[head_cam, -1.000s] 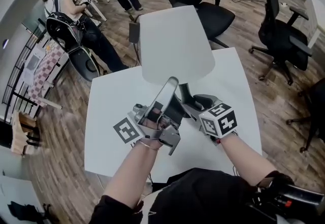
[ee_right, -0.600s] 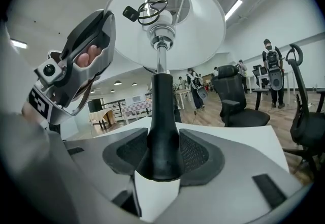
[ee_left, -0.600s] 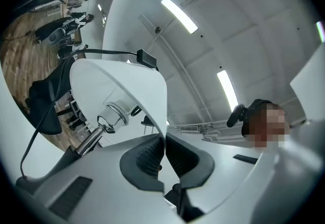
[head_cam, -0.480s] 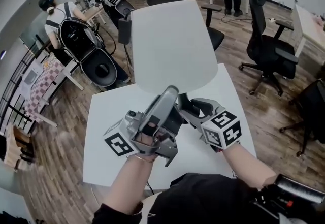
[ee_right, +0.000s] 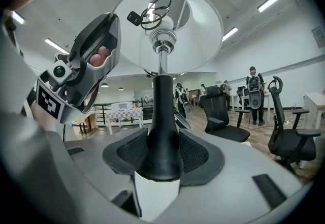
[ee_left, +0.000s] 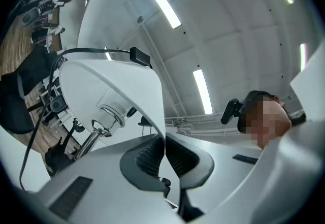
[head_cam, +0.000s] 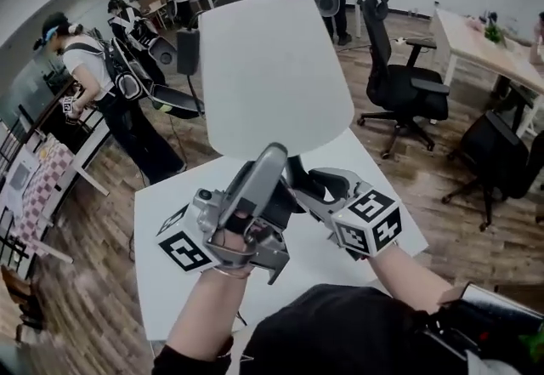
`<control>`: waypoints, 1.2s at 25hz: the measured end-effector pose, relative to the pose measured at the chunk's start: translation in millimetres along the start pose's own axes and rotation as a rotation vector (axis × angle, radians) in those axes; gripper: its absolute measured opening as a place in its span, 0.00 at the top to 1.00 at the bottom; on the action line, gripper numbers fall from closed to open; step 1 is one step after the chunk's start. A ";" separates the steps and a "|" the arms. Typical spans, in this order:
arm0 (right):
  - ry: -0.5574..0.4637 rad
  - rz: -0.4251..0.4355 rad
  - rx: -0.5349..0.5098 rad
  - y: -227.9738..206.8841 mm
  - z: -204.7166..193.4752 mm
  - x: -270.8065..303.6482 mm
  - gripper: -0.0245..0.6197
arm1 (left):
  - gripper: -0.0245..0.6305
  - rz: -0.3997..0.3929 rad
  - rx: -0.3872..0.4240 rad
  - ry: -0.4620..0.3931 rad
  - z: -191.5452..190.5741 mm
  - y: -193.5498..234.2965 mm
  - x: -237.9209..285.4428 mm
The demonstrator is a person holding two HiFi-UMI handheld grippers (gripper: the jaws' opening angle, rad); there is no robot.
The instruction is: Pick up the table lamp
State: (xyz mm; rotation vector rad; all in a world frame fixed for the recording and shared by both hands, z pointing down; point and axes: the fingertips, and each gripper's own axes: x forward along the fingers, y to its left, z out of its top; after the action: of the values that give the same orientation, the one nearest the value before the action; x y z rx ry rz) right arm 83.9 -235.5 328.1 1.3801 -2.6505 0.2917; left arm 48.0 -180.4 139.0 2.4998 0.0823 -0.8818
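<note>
Wooden flooring is running through an open office where black chairs are standing about and several people with backpacks are working at the far side. Close below the head camera a white desk is lying, and the lamp is standing upright over its far edge, held from the near side by both tools. The left gripper is reaching upward and pinching the lower rim of the white shade; its jaws are pressing almost together on the thin rim. Just beside it the right gripper is clamping the black stem below the shade, its pads pressing against the stem on both sides. Inside the shade a black cord is looping around the metal socket. The lamp's foot is hiding behind the two grippers in the head view, so whether it is touching the desk cannot be told.
</note>
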 end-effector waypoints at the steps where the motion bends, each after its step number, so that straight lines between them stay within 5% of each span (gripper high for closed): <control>1: -0.002 -0.026 0.006 7.0 -2.5 -3.2 0.65 | 0.94 -0.013 -0.020 0.011 0.3 -5.5 -5.9; 15: -0.047 -0.333 0.069 120.1 -46.8 -32.5 0.65 | 0.93 -0.211 -0.218 0.162 -3.5 -88.0 -103.0; 30: -0.001 -0.422 0.086 180.3 -70.8 -82.6 0.65 | 0.93 -0.253 -0.281 0.198 -25.4 -153.0 -137.6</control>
State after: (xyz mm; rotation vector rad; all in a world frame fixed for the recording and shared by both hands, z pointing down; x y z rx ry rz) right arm -14.7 -52.2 360.2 1.9142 -2.2894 0.3531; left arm -78.5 -19.9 174.4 2.3325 0.5601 -0.6615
